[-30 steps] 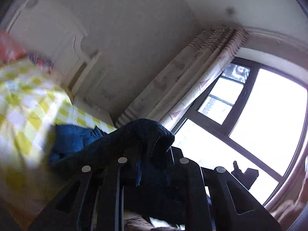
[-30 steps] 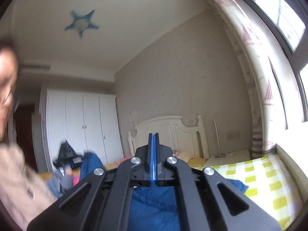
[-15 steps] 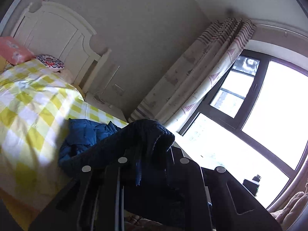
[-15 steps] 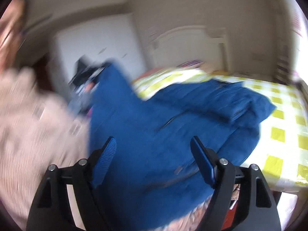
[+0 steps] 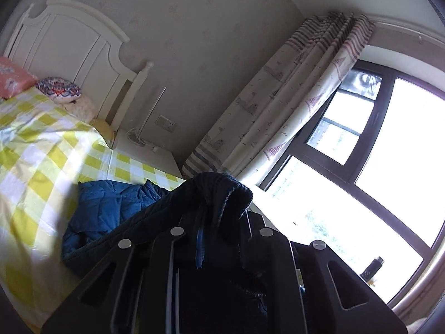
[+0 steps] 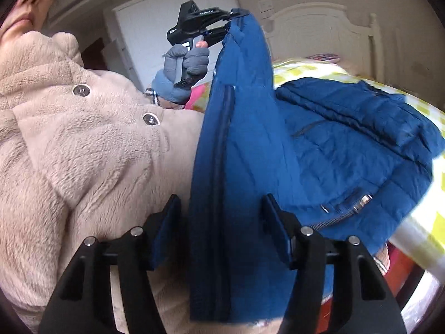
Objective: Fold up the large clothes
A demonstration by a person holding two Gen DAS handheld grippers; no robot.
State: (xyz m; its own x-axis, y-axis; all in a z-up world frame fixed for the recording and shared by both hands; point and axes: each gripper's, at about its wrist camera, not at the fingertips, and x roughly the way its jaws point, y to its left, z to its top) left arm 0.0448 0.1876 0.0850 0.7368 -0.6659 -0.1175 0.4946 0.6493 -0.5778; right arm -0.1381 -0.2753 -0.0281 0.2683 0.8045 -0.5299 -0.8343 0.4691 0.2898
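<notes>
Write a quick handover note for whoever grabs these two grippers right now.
Left gripper: shut on the blue jacket's edge, holding it up.
Right gripper: open, jaws just closing, the hanging front edge between them, not pinched.
Jacket: partly on the checked bed, partly hanging off it.
Done: one edge lifted.
Left: grip the lower edge, spread it flat, fold.

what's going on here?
A person in a fuzzy beige coat is folding a blue jacket on a yellow-checked bed. The left tool is clamped on one edge, holding it up. The right tool straddles the hanging fabric lower down, its jaws just closing, not yet pinching.
</notes>
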